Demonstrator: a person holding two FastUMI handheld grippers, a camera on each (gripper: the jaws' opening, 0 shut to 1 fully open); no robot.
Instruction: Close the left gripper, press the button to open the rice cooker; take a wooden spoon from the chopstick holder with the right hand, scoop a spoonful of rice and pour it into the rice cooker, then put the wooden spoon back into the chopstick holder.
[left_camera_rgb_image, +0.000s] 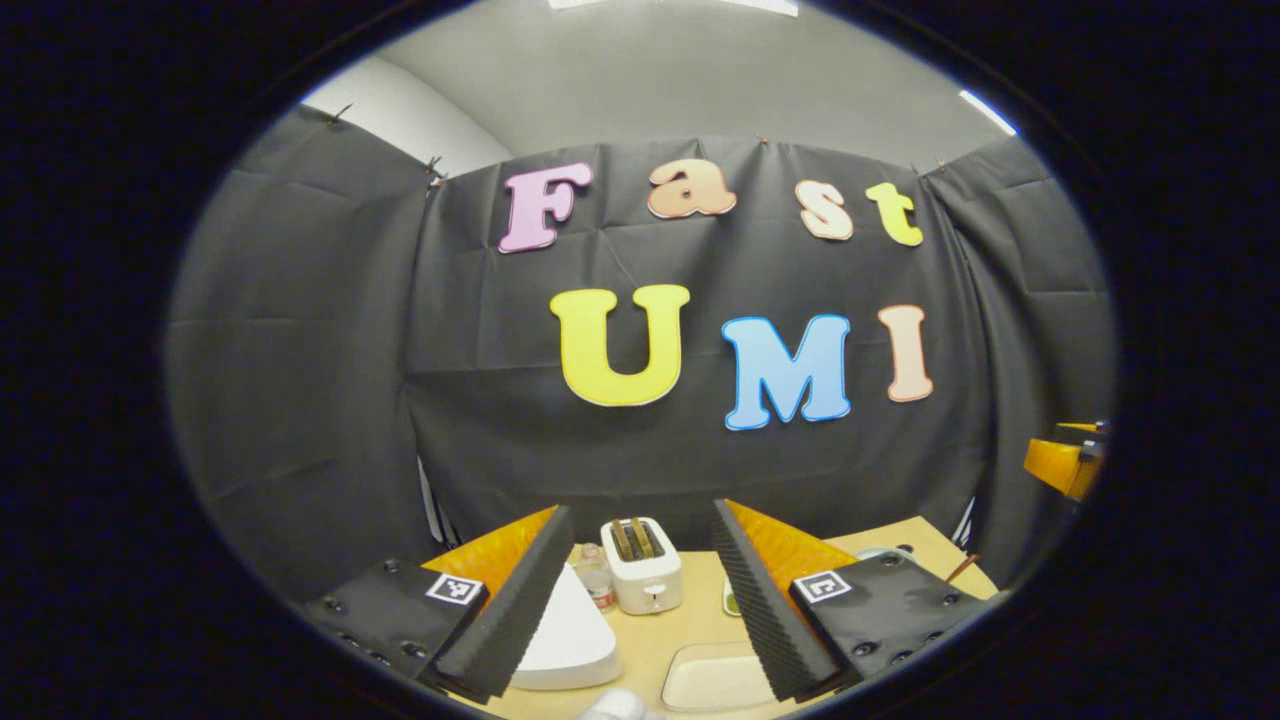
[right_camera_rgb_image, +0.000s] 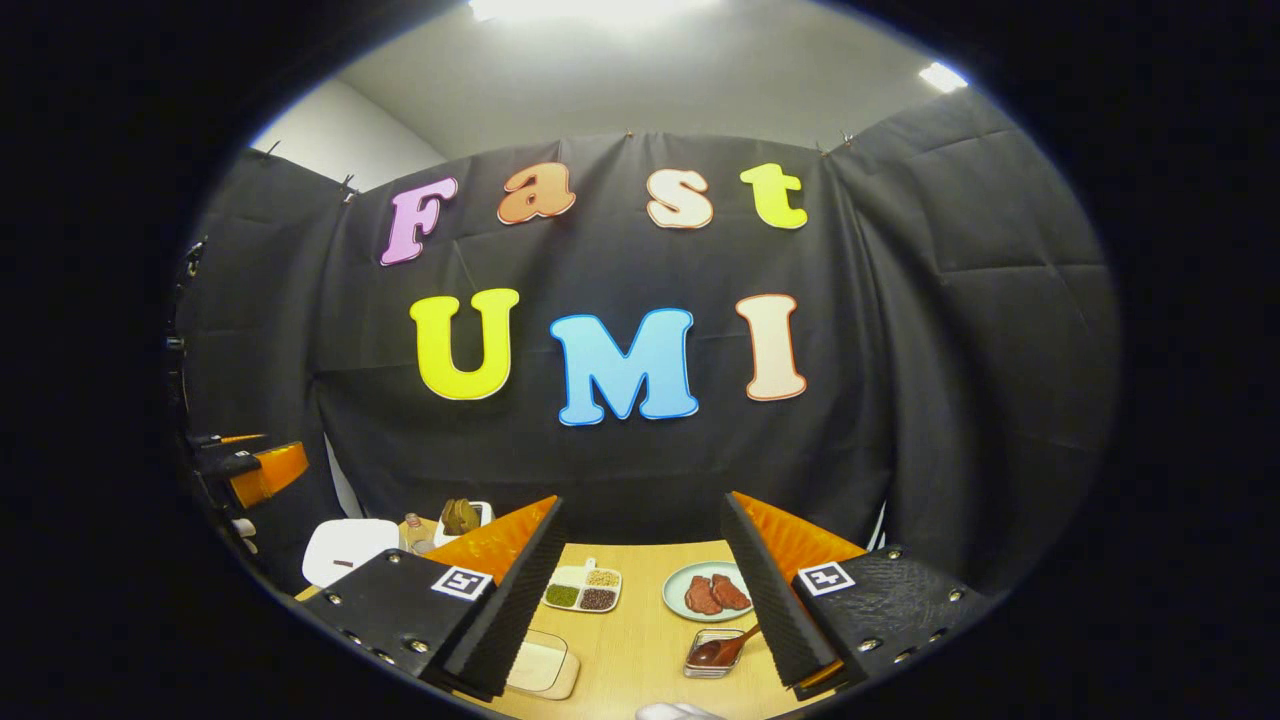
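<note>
In the left gripper view the left gripper (left_camera_rgb_image: 640, 590) stands with its fingers spread wide and nothing between them. The white rice cooker (left_camera_rgb_image: 565, 635) lies low in the frame, partly tucked behind the left-hand finger, its lid down. Farther back, in the gap between the fingers, stands a white toaster (left_camera_rgb_image: 643, 565) on the wooden table (left_camera_rgb_image: 690, 625), with a small bottle (left_camera_rgb_image: 595, 575) just beside it.

In the right gripper view the right gripper (right_camera_rgb_image: 645, 590) is likewise wide open and empty. The rice cooker (right_camera_rgb_image: 345, 550) sits at lower left, well outside the fingers. Between the fingers lie a divided dish of grains (right_camera_rgb_image: 583, 588) and a plate of meat (right_camera_rgb_image: 708, 592). A small container (right_camera_rgb_image: 718, 652) near the right-hand finger holds what may be a spoon; too small to be sure.
</note>
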